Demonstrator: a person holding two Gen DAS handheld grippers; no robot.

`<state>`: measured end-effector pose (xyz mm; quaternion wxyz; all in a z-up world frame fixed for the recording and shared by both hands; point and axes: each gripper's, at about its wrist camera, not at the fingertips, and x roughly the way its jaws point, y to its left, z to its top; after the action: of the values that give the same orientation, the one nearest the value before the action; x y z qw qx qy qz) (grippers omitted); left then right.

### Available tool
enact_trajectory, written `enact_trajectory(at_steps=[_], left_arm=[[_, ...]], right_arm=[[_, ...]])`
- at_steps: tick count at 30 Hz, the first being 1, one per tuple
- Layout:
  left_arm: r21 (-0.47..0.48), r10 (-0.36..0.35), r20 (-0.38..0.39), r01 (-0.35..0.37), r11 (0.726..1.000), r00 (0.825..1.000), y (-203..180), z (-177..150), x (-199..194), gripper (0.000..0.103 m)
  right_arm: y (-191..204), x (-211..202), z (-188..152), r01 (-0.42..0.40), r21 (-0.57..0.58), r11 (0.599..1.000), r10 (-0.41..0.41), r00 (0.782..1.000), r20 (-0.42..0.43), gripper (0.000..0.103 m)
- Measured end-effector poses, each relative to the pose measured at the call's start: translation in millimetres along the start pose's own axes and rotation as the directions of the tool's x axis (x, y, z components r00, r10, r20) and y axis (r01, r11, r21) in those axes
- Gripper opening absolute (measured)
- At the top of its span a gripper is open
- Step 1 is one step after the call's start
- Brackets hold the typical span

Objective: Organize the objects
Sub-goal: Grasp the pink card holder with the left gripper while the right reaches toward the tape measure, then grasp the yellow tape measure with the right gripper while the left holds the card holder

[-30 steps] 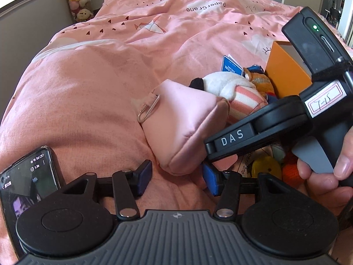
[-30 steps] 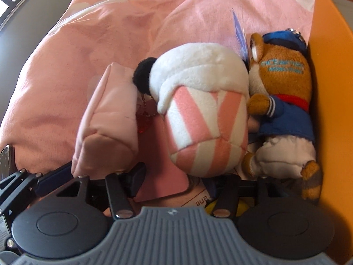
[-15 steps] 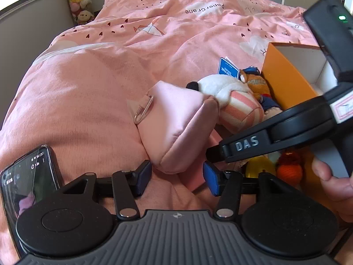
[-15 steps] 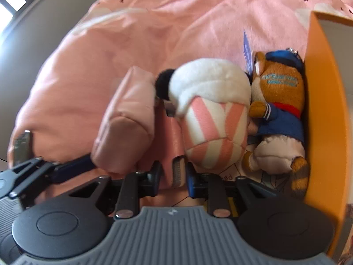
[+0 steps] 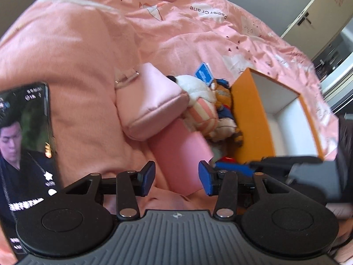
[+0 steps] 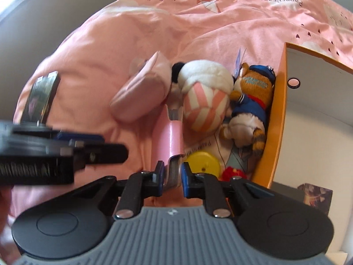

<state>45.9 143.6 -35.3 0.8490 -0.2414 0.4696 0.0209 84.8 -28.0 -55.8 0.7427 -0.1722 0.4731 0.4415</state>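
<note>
— What is the right gripper (image 6: pixel 172 180) doing?

— Its fingers are clamping the near edge of a flat pink, glossy card-like piece (image 6: pixel 171 137), which is stretching ahead toward the pink-and-white striped plush (image 6: pixel 204 101).

— And the left gripper (image 5: pixel 176 177)?

— Its blue fingers are standing wide apart, holding nothing (the pink piece (image 5: pixel 181 154) is lying just ahead between them). The orange open box (image 5: pixel 251 119) is sitting beyond its right finger.

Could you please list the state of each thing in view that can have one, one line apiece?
Left gripper: open, holding nothing.
Right gripper: shut on the pink booklet.
Orange box: open, lying on its side.
Phone: screen on.
Striped plush: lying outside the box.
</note>
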Motion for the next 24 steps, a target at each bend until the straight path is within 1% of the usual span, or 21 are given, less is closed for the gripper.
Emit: enact_trajectory(at_steps=[2,4,6,8,11,13,16,17,19,21,24], left_arm=[[-0.032,-0.038,-0.010,0.038,0.999,0.999,-0.1,0.0,3.8,0.054],[-0.056,-0.048,-0.026,0.046,0.997,0.999,-0.7,-0.2,9.9,0.059],[-0.070,-0.034,-0.032,0.032,0.997,0.999,-2.5,-0.6,17.3,0.063],[-0.082,-0.006,-0.039,0.002,0.997,0.999,-4.2,-1.2,25.5,0.063],[-0.084,0.022,-0.043,-0.025,0.996,0.999,-6.1,-2.6,36.7,0.063],[-0.065,0.044,-0.054,-0.048,0.997,0.998,-8.4,-4.4,44.8,0.061],[-0.041,0.058,-0.079,-0.062,0.997,0.995,-10.3,-8.8,54.2,0.053],[-0.028,0.063,-0.082,-0.066,0.997,0.995,-10.7,-10.6,55.7,0.049],[-0.022,0.058,-0.075,-0.060,0.998,0.995,-10.6,-12.1,53.7,0.045],[-0.015,0.055,-0.071,-0.056,0.998,0.996,-9.3,-12.3,50.7,0.037],[-0.004,0.058,-0.068,-0.058,0.998,0.996,-7.1,-12.6,46.1,0.034]], right_arm=[[4.6,0.5,-7.8,-0.015,-0.034,0.999,0.015,1.000,-0.005,0.017],[9.9,0.7,-14.8,-0.036,-0.069,0.997,0.036,0.999,-0.006,0.017],[14.0,1.9,-18.3,-0.060,-0.090,0.994,0.060,0.998,-0.006,0.017],[15.1,4.6,-19.3,-0.091,-0.086,0.992,0.090,0.996,-0.014,0.018],[15.7,9.4,-18.6,-0.109,-0.086,0.990,0.107,0.994,-0.024,0.020],[14.8,11.1,-18.4,-0.116,-0.079,0.990,0.114,0.993,-0.028,0.020],[13.5,12.1,-19.1,-0.121,-0.072,0.990,0.119,0.992,-0.033,0.021],[13.9,12.1,-20.1,-0.122,-0.074,0.990,0.119,0.992,-0.036,0.021],[13.6,11.5,-20.8,-0.122,-0.078,0.989,0.119,0.992,-0.046,0.022],[12.1,8.3,-19.8,-0.117,-0.094,0.989,0.112,0.992,-0.053,0.026],[9.1,0.7,-16.4,-0.093,-0.146,0.985,0.083,0.994,-0.069,0.024]])
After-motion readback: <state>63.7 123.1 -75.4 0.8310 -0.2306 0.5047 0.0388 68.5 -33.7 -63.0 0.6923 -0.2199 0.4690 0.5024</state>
